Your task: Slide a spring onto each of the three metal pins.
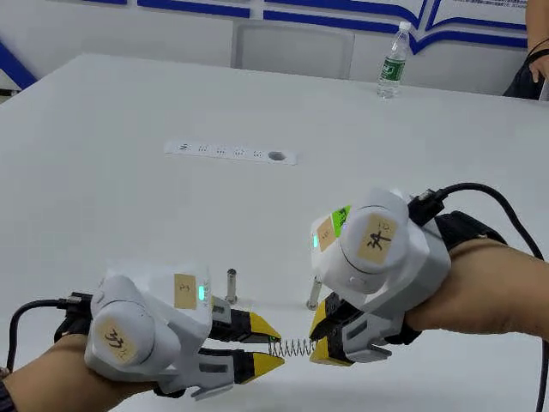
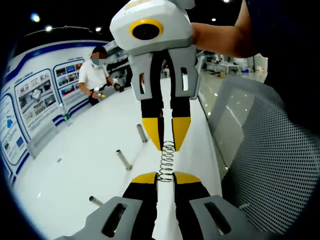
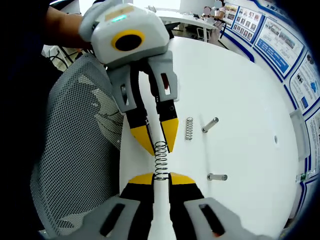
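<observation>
A small steel spring (image 1: 292, 347) hangs level between my two grippers near the table's front edge. My left gripper (image 1: 273, 345) is shut on its left end and my right gripper (image 1: 319, 339) on its right end. In the left gripper view the spring (image 2: 166, 160) runs from my own yellow tips (image 2: 166, 177) up to the right gripper (image 2: 166, 140). Two bare metal pins (image 1: 231, 286) (image 1: 314, 294) stand upright just behind. Another spring (image 3: 189, 128) stands beside a pin (image 3: 210, 124); I cannot tell whether a pin is inside it.
A white power strip (image 1: 230, 153) lies mid-table and a water bottle (image 1: 393, 62) stands at the far right. A grey mesh chair (image 3: 80, 150) is close behind the table's near edge. A person (image 2: 97, 75) stands at the far end.
</observation>
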`<act>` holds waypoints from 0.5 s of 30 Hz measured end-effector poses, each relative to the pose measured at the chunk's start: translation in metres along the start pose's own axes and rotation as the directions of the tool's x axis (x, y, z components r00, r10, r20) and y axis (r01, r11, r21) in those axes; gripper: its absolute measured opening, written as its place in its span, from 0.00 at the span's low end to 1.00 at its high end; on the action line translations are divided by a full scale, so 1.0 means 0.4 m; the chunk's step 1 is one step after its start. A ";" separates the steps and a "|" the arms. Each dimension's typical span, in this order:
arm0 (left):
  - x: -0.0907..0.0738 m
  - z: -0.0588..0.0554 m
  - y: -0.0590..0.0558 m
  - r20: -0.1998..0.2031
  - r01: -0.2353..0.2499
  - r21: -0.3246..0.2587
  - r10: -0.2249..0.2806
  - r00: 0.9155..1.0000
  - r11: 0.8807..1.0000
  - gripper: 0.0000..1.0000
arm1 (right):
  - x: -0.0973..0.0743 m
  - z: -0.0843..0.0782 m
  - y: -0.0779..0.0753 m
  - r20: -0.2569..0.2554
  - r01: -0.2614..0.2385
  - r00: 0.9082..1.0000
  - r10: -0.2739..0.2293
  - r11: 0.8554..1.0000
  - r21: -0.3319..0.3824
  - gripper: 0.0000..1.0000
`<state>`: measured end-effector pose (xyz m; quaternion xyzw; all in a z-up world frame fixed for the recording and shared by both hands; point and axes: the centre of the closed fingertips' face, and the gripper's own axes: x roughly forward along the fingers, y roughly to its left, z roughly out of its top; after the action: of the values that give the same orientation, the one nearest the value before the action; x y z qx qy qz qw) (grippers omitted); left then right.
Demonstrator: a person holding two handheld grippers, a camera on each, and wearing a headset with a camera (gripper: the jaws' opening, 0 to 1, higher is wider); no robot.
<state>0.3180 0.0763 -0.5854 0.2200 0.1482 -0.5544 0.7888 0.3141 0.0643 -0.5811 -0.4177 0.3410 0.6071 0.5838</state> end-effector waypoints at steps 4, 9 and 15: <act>-0.005 0.003 0.003 0.003 -0.004 -0.006 0.004 1.000 1.000 0.11 | -0.017 0.018 -0.004 0.029 0.009 1.000 -0.009 1.000 -0.004 0.11; -0.005 0.008 0.004 0.014 -0.012 -0.014 0.012 1.000 1.000 0.11 | -0.035 0.041 -0.010 0.068 0.022 0.997 -0.022 1.000 -0.004 0.11; -0.006 0.014 0.008 0.023 -0.019 -0.022 0.020 1.000 1.000 0.11 | -0.053 0.080 -0.010 0.125 0.033 0.992 -0.031 0.999 -0.012 0.11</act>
<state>0.3199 0.0764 -0.5789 0.2062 0.1429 -0.5477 0.7982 0.3139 0.0847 -0.5483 -0.3884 0.2927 0.6250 0.6106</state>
